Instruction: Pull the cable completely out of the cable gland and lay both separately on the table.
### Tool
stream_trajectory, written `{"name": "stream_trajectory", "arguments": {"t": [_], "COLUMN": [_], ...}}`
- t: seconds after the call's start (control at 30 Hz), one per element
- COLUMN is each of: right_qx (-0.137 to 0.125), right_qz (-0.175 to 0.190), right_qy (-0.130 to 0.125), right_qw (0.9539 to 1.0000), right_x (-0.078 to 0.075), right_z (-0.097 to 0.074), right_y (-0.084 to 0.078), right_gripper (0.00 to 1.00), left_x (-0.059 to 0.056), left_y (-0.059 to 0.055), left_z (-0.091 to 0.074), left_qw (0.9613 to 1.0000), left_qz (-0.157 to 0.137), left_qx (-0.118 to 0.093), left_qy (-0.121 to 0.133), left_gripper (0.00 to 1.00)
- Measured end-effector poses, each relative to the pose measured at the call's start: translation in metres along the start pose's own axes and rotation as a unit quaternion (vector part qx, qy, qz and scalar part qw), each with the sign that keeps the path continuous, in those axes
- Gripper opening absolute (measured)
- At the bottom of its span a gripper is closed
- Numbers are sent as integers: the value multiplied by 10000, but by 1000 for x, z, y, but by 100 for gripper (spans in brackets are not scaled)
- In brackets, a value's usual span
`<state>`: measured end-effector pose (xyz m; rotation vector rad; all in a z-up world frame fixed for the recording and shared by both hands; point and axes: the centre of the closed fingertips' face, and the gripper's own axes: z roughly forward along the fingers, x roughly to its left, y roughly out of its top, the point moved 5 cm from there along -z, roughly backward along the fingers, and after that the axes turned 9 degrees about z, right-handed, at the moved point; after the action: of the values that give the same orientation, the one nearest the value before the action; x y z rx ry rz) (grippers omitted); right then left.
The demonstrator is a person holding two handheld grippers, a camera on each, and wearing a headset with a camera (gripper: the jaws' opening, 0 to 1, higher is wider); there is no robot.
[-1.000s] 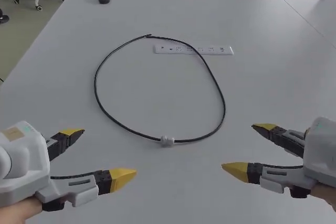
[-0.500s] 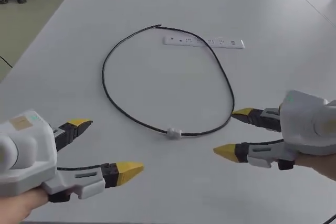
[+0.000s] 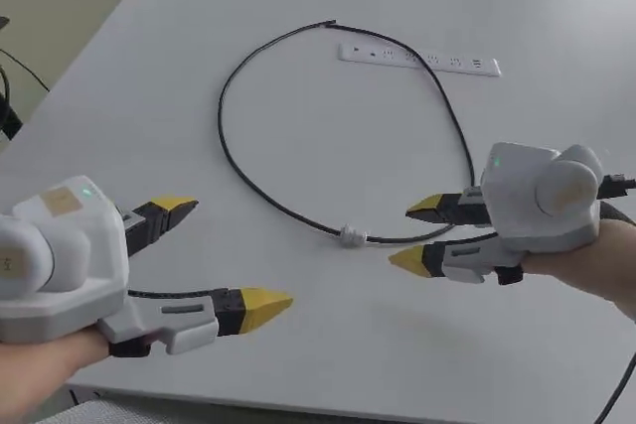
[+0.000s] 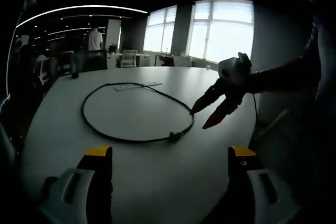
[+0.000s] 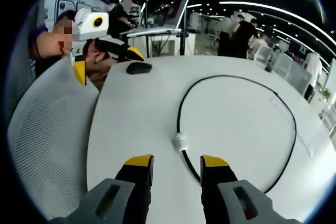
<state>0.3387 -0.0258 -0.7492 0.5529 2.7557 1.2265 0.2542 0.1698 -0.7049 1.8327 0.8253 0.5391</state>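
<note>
Head view: approach step, with the cable [image 3: 221,116] looped on the table [image 3: 149,67], seemingly threaded through the cable gland [image 3: 352,236]; right gripper [image 3: 403,235], jaws narrowly apart and empty, sits near the gland, left gripper [image 3: 241,251] wide and empty; next we pinch gland and cable separately.

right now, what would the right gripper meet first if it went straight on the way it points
Probably the cable, lying in line with the right gripper's open jaws, then the gland just beyond. Its height above the table is unclear.
</note>
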Motion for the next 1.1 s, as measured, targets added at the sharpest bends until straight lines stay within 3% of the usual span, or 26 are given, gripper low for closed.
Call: {"name": "stream_trajectory", "arguments": {"t": [0.3,0.63,1.1], "right_qx": [395,679,626], "right_qz": [-37,-11,144], "right_qy": [209,349,418], "right_qw": [9990,9971,9971], "right_x": [-7,-9,-6], "right_z": [27,44,48], "right_y": [4,0,-3], "right_gripper": [22,20,14], "left_x": [2,9,5], "left_y": [0,2,3], "left_z": [2,4,3], "left_qw": [10000,9999,9999], "left_qz": [67,107,92], "left_qx": [-10,-56,-54], "left_qy": [-53,-56,-60], "left_gripper": [92,92,91]}}
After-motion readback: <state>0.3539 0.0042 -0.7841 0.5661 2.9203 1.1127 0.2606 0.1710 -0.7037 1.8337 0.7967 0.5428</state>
